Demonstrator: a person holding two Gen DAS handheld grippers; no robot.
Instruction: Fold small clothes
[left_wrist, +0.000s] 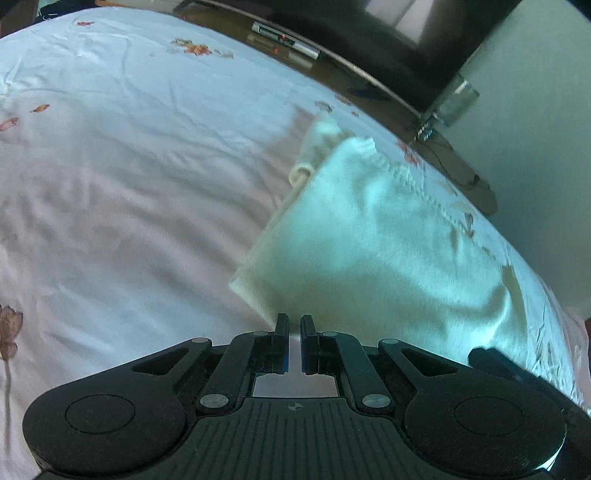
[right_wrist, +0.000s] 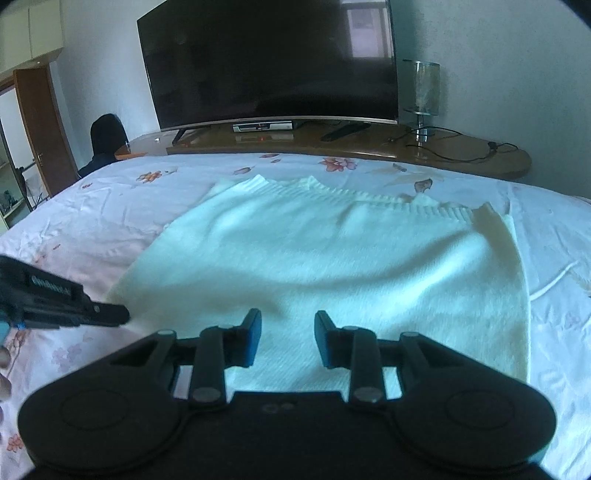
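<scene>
Spread across the bed (right_wrist: 554, 236), a cream knitted sweater (right_wrist: 314, 258) lies mostly flat on the pale floral sheet (left_wrist: 110, 166), its ribbed hem toward the far side and a folded-in part along its right edge. Low in the right wrist view, the right hand-held gripper (right_wrist: 287, 339) hovers over the near edge of the sweater; its jaws are opening, with knit showing in the gap beneath them but nothing pinched between the blue pads. To the left of it, the left hand-held gripper (left_wrist: 294, 341) reaches in from the left side, its tip at the sweater's near left corner. In its own view its jaws are clenched almost together, leaving only a thin slit, and the corner of the sweater lies just beyond the tips; whether any fabric is caught there cannot be told. On the far side of the bed, a wooden counter (right_wrist: 369, 147) carries a large dark television (right_wrist: 269, 62), a set-top box (right_wrist: 263, 127), a remote (right_wrist: 345, 131) and a glass lamp (right_wrist: 423, 96) at the right.
</scene>
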